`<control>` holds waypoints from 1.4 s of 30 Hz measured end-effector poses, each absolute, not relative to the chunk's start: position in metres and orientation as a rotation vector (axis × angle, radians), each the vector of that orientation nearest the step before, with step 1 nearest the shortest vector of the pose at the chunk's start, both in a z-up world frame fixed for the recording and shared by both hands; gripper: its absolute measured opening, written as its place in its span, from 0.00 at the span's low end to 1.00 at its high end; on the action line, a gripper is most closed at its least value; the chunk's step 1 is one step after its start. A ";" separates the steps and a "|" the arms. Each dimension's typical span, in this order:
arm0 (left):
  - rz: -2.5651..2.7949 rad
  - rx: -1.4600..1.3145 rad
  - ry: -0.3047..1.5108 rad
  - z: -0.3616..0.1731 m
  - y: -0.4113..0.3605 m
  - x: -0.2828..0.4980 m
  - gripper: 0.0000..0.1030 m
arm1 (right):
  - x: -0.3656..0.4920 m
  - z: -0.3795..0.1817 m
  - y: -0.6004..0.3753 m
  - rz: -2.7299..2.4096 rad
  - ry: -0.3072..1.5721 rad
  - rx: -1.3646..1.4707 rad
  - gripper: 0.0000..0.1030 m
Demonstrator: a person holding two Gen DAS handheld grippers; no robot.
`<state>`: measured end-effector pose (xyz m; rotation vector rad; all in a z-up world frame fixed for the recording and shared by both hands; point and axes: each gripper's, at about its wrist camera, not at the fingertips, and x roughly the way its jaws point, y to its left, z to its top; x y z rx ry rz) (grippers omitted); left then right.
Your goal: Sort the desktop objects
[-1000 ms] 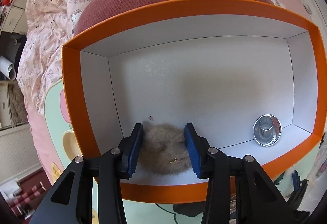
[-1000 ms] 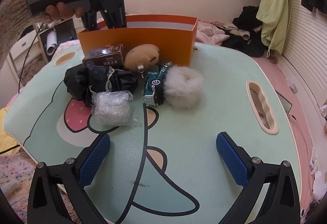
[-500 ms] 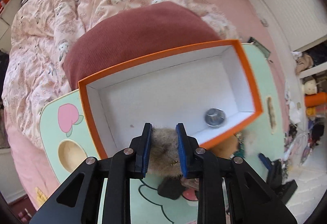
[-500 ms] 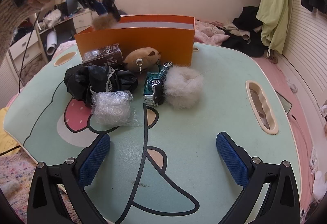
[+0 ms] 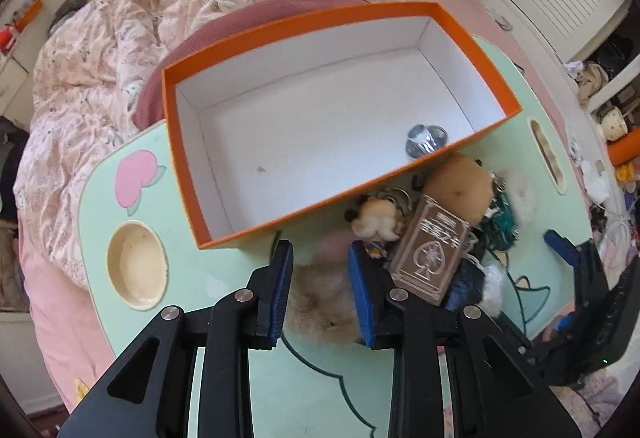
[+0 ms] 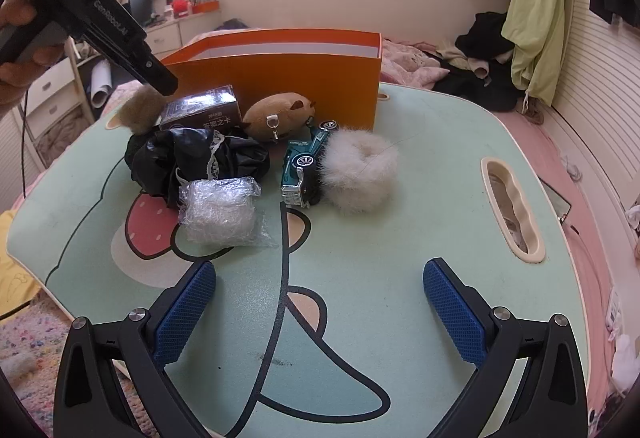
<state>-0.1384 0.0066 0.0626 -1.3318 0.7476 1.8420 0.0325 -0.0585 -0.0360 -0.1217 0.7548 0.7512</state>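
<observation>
My left gripper (image 5: 318,258) is shut on a brown fluffy ball (image 5: 320,302), held above the table just in front of the orange box (image 5: 188,166). In the right wrist view the left gripper (image 6: 160,82) points steeply down at the left, with the brown ball (image 6: 140,108) hanging from its tips beside the orange box (image 6: 280,86). A small silver cup (image 5: 426,138) lies inside the box, whose white floor is otherwise bare. My right gripper (image 6: 320,278) is open, low over the near part of the table with nothing between its fingers.
On the green cartoon table (image 6: 400,238), in front of the box, lie a card box (image 6: 200,112), a tan plush (image 6: 278,114), a black bag (image 6: 192,158), a bubble-wrap bundle (image 6: 220,210), a toy car (image 6: 304,166) and a white fur ring (image 6: 360,170). A bed lies behind.
The left gripper closed on the brown ball on the box floor, lifted it out and carried it back over the near wall to the table side. The right gripper stayed still.
</observation>
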 end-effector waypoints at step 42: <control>2.153 -0.947 0.486 -0.040 -0.080 -0.051 1.00 | 0.034 -0.037 -0.058 0.709 0.755 -0.099 1.00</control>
